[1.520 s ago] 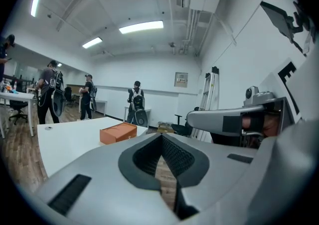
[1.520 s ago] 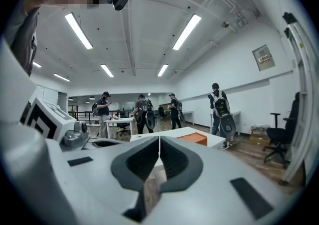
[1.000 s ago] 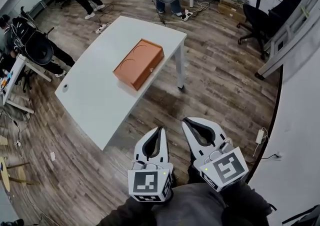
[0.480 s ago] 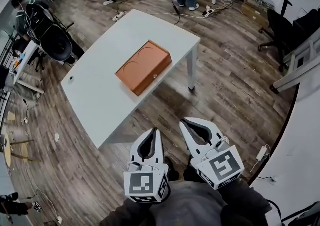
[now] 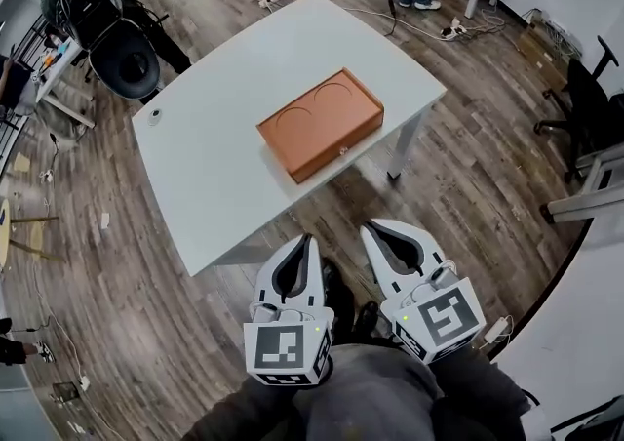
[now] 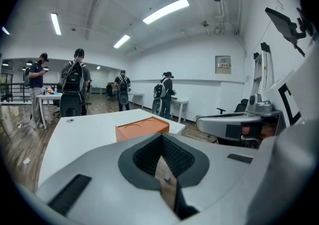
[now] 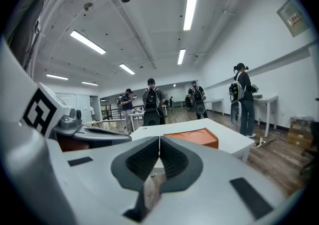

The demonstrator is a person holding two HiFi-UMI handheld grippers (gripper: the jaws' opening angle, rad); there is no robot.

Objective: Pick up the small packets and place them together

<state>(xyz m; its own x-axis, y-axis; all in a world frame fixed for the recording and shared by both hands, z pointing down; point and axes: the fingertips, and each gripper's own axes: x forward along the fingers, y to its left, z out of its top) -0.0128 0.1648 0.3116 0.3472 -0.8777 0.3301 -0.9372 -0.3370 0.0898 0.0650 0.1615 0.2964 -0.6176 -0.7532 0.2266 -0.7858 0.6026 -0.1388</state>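
Observation:
A closed orange box point(image 5: 320, 123) with two round recesses in its lid lies on the white table point(image 5: 214, 176). No small packets show in any view. My left gripper point(image 5: 308, 238) and right gripper point(image 5: 368, 227) hang side by side over the wooden floor, short of the table's near edge. Both are shut with nothing between the jaws. In the left gripper view the left gripper point(image 6: 161, 136) points at the orange box point(image 6: 142, 129) on the table point(image 6: 84, 132). Beyond the right gripper point(image 7: 159, 138) in the right gripper view stands the same box point(image 7: 192, 136).
A small round object point(image 5: 156, 114) lies near the table's far left corner. Several people stand around the room's edges. An office chair point(image 5: 122, 59) is at the far left and another point(image 5: 585, 88) at the right. Cables point(image 5: 429, 24) run over the floor behind the table.
The table and box have drawn nearer and shifted right in the head view. Both grippers have moved toward the table, still shut and side by side.

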